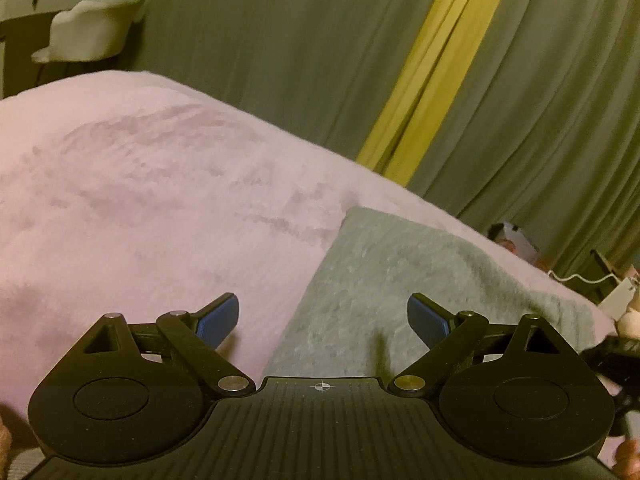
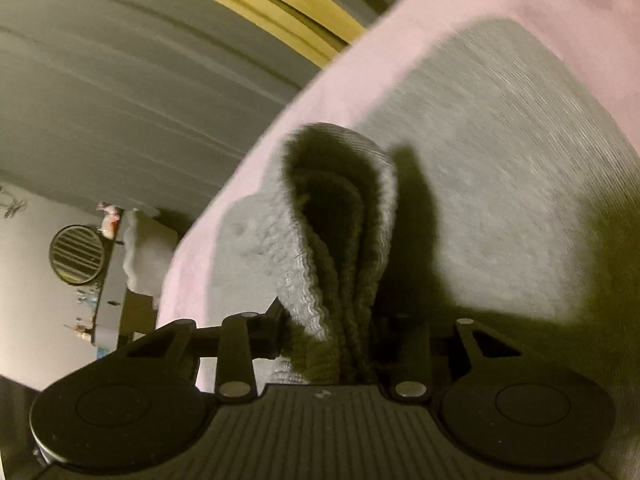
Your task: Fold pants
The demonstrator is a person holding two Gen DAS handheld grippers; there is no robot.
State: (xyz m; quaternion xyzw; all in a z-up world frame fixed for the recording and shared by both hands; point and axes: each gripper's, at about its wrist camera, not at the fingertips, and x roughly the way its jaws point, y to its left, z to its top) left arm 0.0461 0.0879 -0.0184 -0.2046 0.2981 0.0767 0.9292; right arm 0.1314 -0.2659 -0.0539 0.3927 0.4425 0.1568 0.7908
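The grey pants (image 1: 404, 280) lie flat on a pink fleece blanket (image 1: 140, 184). My left gripper (image 1: 323, 318) is open and empty, its blue pads (image 1: 218, 320) spread wide just above the near left edge of the pants. In the right wrist view the pants (image 2: 500, 168) spread over the blanket (image 2: 460, 4). My right gripper (image 2: 330, 332) is shut on the ribbed waistband (image 2: 340, 216), which stands up bunched in a fold between the jaws. Its fingertips are hidden by the cloth.
Grey curtains (image 1: 280, 40) with a yellow strip (image 1: 436, 64) hang behind the bed. A white chair (image 1: 92, 28) and shelf stand at the far left. Boxes and a cable (image 1: 576, 278) lie beyond the bed's right edge. A round mirror (image 2: 78, 254) shows at the left.
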